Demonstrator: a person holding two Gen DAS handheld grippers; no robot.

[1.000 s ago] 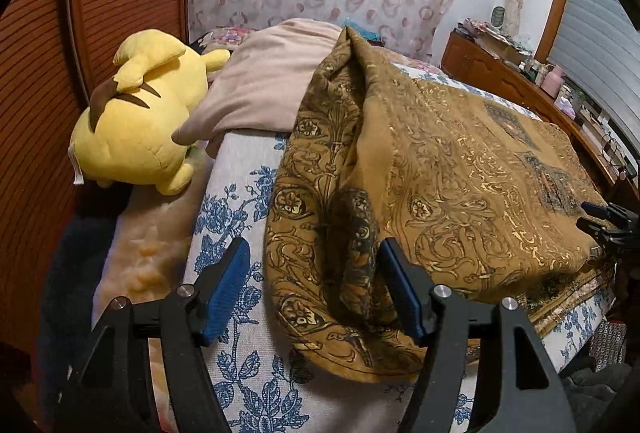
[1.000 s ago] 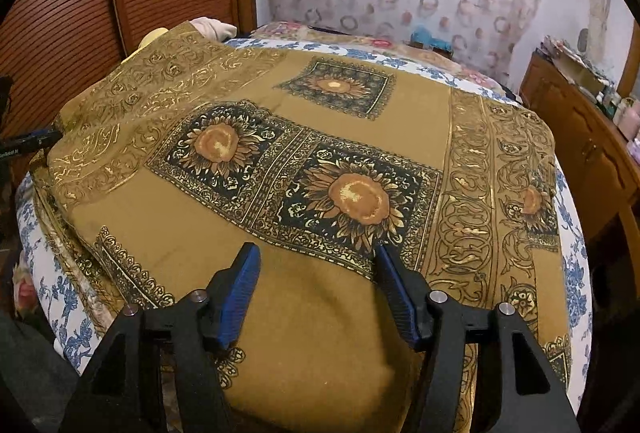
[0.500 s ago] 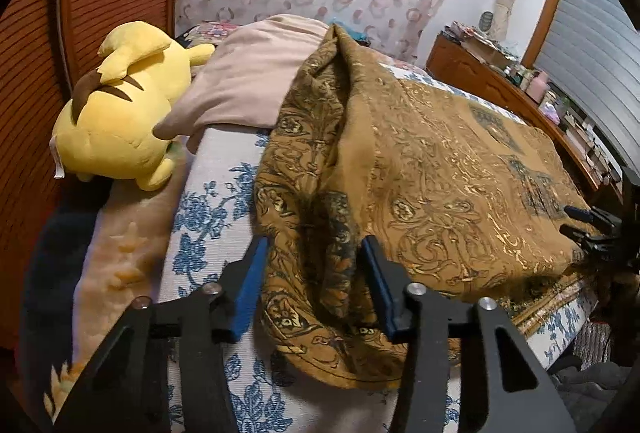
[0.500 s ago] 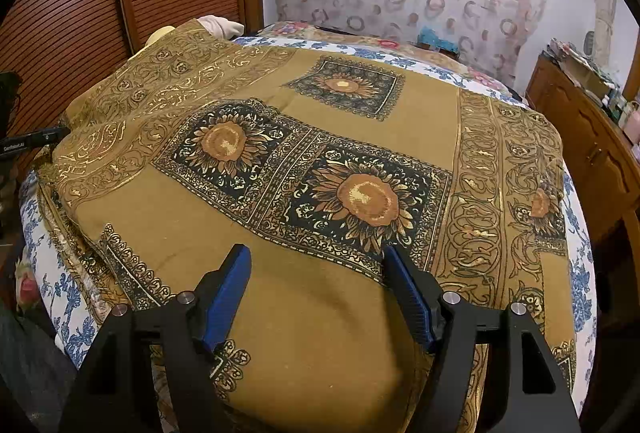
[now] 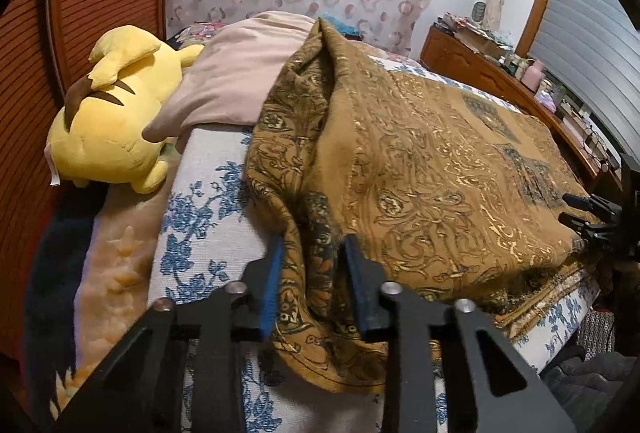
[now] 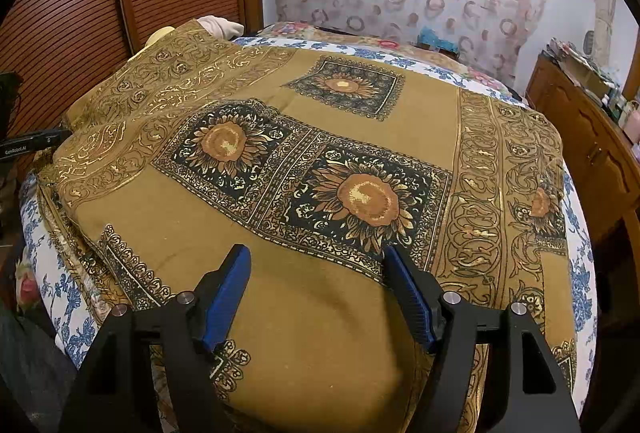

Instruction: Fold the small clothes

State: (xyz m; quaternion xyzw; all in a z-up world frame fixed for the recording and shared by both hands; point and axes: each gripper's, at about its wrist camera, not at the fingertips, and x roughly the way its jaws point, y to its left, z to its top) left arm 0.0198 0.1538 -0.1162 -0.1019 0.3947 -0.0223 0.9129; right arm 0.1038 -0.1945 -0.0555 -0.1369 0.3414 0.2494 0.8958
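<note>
A brown cloth (image 5: 432, 169) with gold scrollwork and dark sunflower squares (image 6: 320, 105) lies spread over the bed. Its left edge is bunched into a raised fold. My left gripper (image 5: 314, 273) is closing on that fold, and the blue pads press the cloth from both sides. My right gripper (image 6: 318, 273) stands open at the cloth's near edge. The flat fabric lies under its fingers and nothing is pinched. Each gripper shows in the other's view: the right gripper (image 5: 592, 217) at the far right, the left gripper (image 6: 36, 143) at the far left.
A yellow plush toy (image 5: 108, 121) and a beige pillow (image 5: 240, 85) lie left of the cloth. The bed sheet (image 5: 200, 201) is white with blue flowers. A wooden dresser (image 6: 592, 137) with clutter stands on the right, and slatted wooden doors (image 6: 72, 13) on the left.
The left jaws have closed in from wide apart onto the cloth's bunched edge. The right jaws spread slightly wider. Neither hand has shifted.
</note>
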